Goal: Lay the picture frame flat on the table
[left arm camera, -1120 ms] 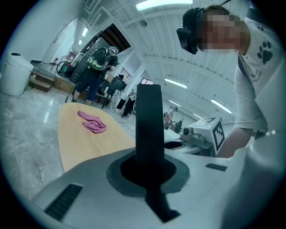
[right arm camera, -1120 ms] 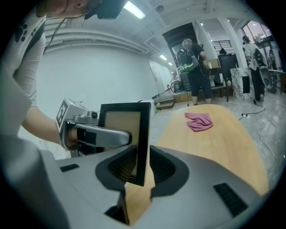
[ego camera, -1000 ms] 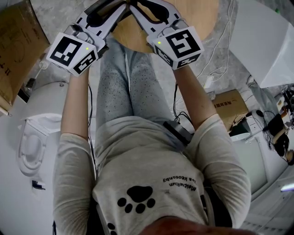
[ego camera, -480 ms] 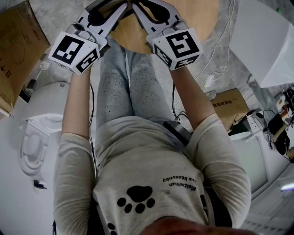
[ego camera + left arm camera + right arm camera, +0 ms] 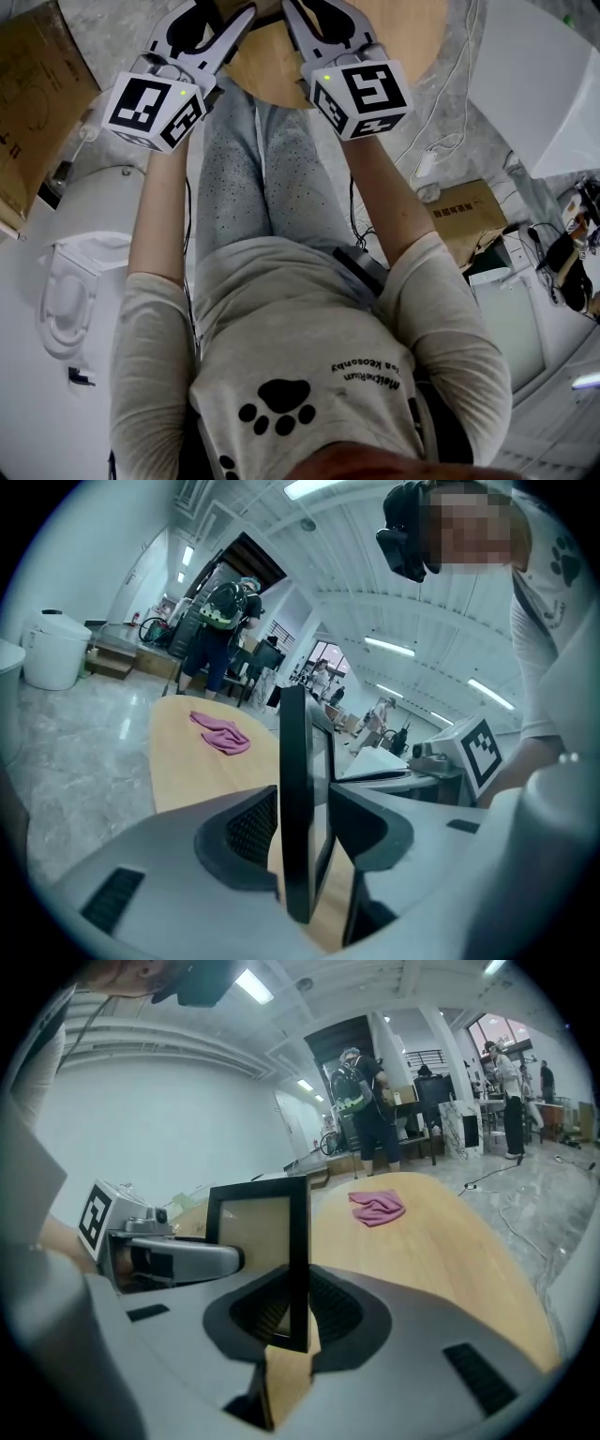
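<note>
The left gripper (image 5: pixel 302 822), its jaws just sprung wide, straddles the upright picture frame (image 5: pixel 292 752) without pressing it. The right gripper (image 5: pixel 292 1314), its jaws just narrowed, clamps the frame's edge over the wooden table (image 5: pixel 431 1241), a pink cloth (image 5: pixel 377 1207) lying beyond.

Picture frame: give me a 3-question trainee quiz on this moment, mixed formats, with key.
1. True or false: the picture frame lies flat on the table.
2. What lies on the table beyond the frame? A) pink cloth B) mug C) scissors
3. Which gripper is clamped on the frame?
Key:
1. False: it stands upright.
2. A.
3. The right gripper, whose jaws have just been closing on the frame's edge. The left gripper has just been opening, and its jaws stand apart with the frame between them.
</note>
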`<action>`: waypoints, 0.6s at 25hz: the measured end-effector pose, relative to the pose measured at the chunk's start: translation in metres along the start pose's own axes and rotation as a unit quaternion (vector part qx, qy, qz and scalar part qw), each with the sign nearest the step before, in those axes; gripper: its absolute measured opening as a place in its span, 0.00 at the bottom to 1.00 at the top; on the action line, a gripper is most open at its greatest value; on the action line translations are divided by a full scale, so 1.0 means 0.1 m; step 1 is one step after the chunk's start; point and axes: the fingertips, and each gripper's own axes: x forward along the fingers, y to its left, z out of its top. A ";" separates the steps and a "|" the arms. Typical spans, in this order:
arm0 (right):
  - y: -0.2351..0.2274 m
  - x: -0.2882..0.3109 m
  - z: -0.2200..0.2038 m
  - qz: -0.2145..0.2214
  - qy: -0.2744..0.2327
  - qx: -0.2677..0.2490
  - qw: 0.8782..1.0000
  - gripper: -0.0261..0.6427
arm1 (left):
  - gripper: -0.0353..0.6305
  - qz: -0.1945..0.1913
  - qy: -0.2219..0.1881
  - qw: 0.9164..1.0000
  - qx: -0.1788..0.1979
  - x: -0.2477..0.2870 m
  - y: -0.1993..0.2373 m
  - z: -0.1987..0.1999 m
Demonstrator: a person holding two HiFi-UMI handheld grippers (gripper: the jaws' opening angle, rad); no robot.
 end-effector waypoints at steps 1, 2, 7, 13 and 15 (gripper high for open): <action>-0.03 0.00 -0.02 -0.007 0.002 0.001 1.000 0.14 | 0.30 0.009 0.000 1.000 -0.001 -0.01 0.02 -0.02; -0.05 -0.01 -0.03 -0.013 0.004 0.003 1.000 0.14 | 0.31 0.018 0.000 1.000 -0.002 -0.02 0.04 -0.03; -0.15 -0.02 -0.08 -0.043 0.011 0.009 0.999 0.14 | 0.33 0.053 0.006 0.999 0.002 -0.05 0.10 -0.09; -0.23 -0.03 -0.14 -0.073 0.022 0.018 0.997 0.14 | 0.33 0.099 0.015 0.995 0.010 -0.09 0.17 -0.13; -0.26 -0.03 -0.17 -0.081 0.027 0.022 0.996 0.14 | 0.33 0.112 0.021 0.993 0.017 -0.08 0.18 -0.15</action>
